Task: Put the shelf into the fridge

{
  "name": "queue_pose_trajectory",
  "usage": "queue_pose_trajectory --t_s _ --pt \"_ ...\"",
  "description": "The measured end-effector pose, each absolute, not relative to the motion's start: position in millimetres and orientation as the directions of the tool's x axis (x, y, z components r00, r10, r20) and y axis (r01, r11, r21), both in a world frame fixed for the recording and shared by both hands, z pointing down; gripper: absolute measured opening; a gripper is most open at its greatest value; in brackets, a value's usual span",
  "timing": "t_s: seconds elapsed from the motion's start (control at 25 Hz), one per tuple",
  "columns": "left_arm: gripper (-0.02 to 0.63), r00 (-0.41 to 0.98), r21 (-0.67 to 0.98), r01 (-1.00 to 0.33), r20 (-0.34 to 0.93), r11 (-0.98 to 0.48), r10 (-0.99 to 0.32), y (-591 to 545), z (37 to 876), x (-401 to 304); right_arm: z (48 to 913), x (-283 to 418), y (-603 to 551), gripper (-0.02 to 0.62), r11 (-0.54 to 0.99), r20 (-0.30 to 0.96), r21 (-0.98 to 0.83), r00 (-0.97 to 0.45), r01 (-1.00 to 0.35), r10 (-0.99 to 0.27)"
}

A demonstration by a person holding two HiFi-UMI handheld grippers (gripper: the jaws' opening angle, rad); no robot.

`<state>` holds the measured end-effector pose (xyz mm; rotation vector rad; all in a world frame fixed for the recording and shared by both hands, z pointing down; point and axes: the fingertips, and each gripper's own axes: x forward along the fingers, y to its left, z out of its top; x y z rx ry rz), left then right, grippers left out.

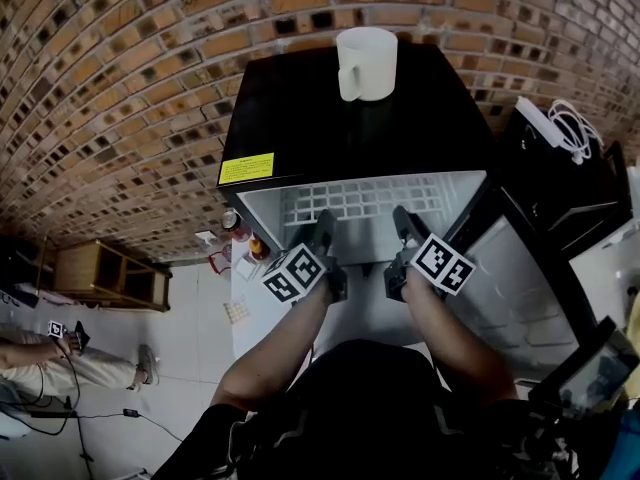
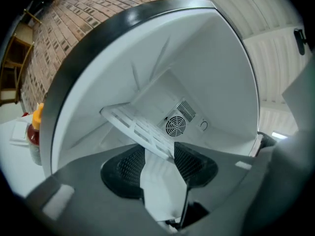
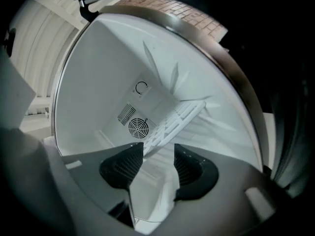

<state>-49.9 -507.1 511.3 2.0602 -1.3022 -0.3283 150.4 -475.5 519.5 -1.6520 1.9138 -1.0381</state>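
Straight down onto a black mini fridge (image 1: 350,118), with its white-lined door (image 1: 520,298) thrown wide on the right. Inside, level across the upper part of the white cavity and reaching from wall to wall, the white grid shelf (image 1: 365,201): thin, slotted, stopping short of the round fan grille (image 2: 175,127) on the rear wall.

At the fridge mouth, the left gripper (image 1: 325,226), jaws spread wide and clamped on nothing, with the shelf's front edge right at the pad tips. Beside it the right gripper (image 1: 403,224), just the same: jaws well apart, empty, shelf edge just past the tips.

Behind and to the left, a curving brick wall (image 1: 120,88). Below it, pale floor (image 1: 190,388).

Off to the left, a low wooden rack (image 1: 95,273), and near it a seated person (image 1: 60,363). On the fridge top, upright at the back edge, a white mug (image 1: 366,63). On the right, a coil of white cable (image 1: 570,128) on something dark. Tucked against the fridge's left side, a few small bottles (image 1: 240,230). At the top's front left corner, a yellow label (image 1: 246,168), print too small to read.
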Motion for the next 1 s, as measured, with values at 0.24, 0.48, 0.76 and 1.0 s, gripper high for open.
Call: queue_pose_trajectory --t_s 0.24,0.48,0.76,1.0 --pt "0.078 0.54 0.537 -0.751 0.166 -0.383 -0.825 -458 513 -46 514 143 -437 0.156 0.042 0.145 -0.726 -0.214 -0.686 -0.966" --pt "0.012 0.615 0.459 -0.718 0.066 -0.523 -0.786 -410 492 -57 481 118 -391 0.081 0.166 0.071 -0.608 -0.261 -0.776 -0.963" --pt "0.012 0.726 0.187 -0.675 -0.009 -0.714 -0.688 -351 460 -70 464 105 -346 0.064 0.192 0.07 -0.493 -0.258 -0.849 -0.964" --pt "0.012 0.717 0.172 -0.687 0.0 -0.706 -0.697 -321 452 -95 461 81 -327 0.014 0.226 0.086 -0.429 -0.289 -0.874 -0.954"
